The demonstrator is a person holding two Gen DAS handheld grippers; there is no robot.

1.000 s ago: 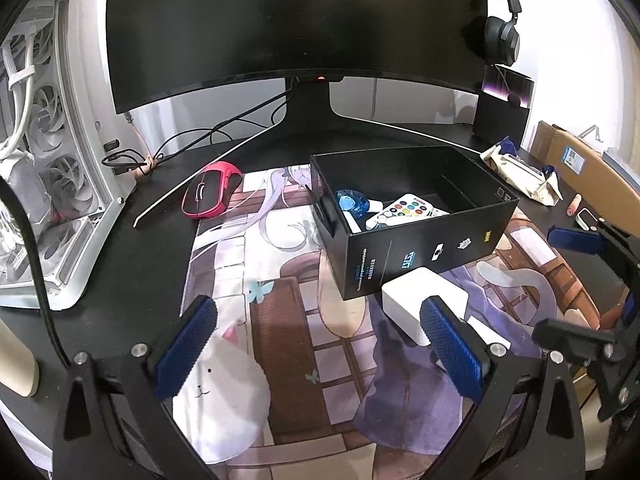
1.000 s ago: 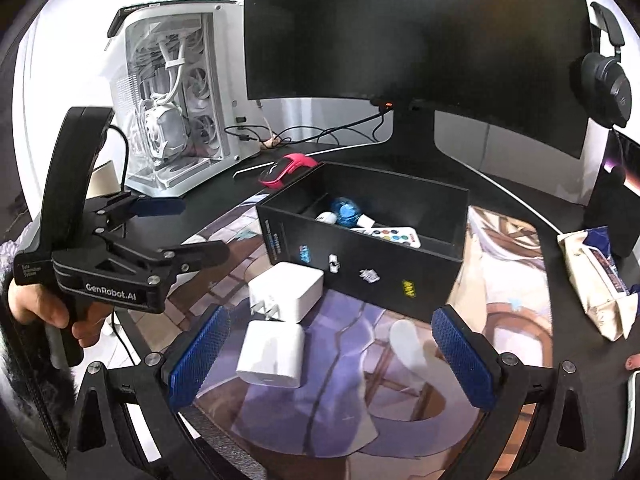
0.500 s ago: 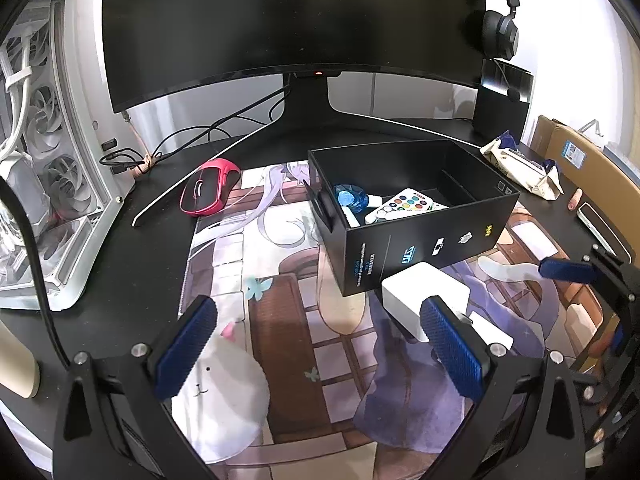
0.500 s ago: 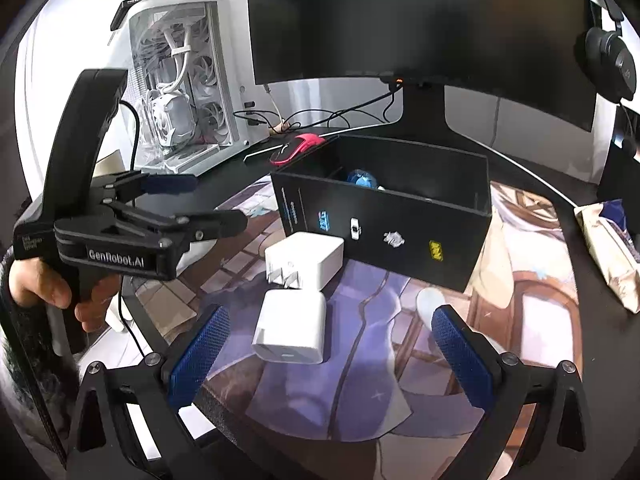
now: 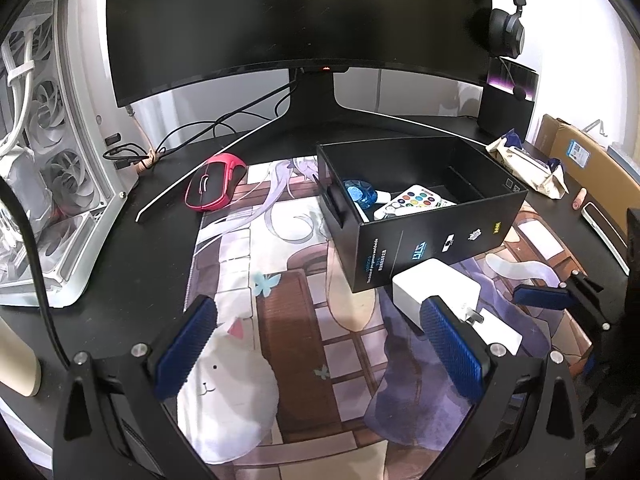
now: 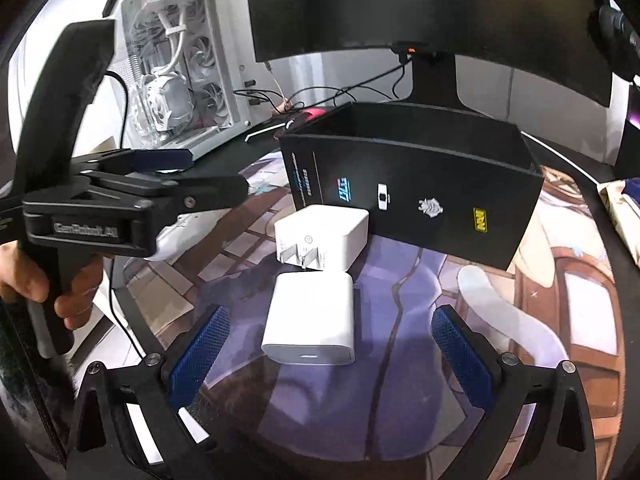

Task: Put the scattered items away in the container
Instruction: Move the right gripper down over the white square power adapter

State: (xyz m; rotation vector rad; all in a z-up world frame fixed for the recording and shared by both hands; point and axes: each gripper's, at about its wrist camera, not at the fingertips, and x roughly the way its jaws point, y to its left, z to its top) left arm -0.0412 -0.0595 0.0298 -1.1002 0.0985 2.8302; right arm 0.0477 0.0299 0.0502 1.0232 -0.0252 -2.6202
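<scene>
An open black box point(image 5: 440, 236) point(image 6: 412, 196) stands on the printed desk mat and holds a blue gem-like object point(image 5: 358, 192) and a white remote with coloured buttons point(image 5: 416, 202). Two white chargers lie in front of it: one with prongs point(image 6: 322, 236) point(image 5: 436, 290) against the box, a second point(image 6: 310, 330) point(image 5: 500, 330) nearer me. My right gripper point(image 6: 328, 350) is open, low over the mat, its blue pads either side of the nearer charger. My left gripper point(image 5: 318, 358) is open and empty over the mat, left of the chargers. A red and black mouse point(image 5: 216, 186) lies behind the mat.
A big monitor point(image 5: 296, 16) stands behind the box, a white PC case point(image 5: 44, 148) to the left with cables point(image 5: 192, 136). Headphones point(image 5: 506, 28), a crumpled wrapper pack point(image 5: 528, 166) and a cardboard box point(image 5: 588, 168) are at the right. A hand point(image 6: 36, 284) holds the left gripper.
My right gripper has dropped lower and moved forward, so the nearer charger now sits between its pads. The left gripper has barely shifted.
</scene>
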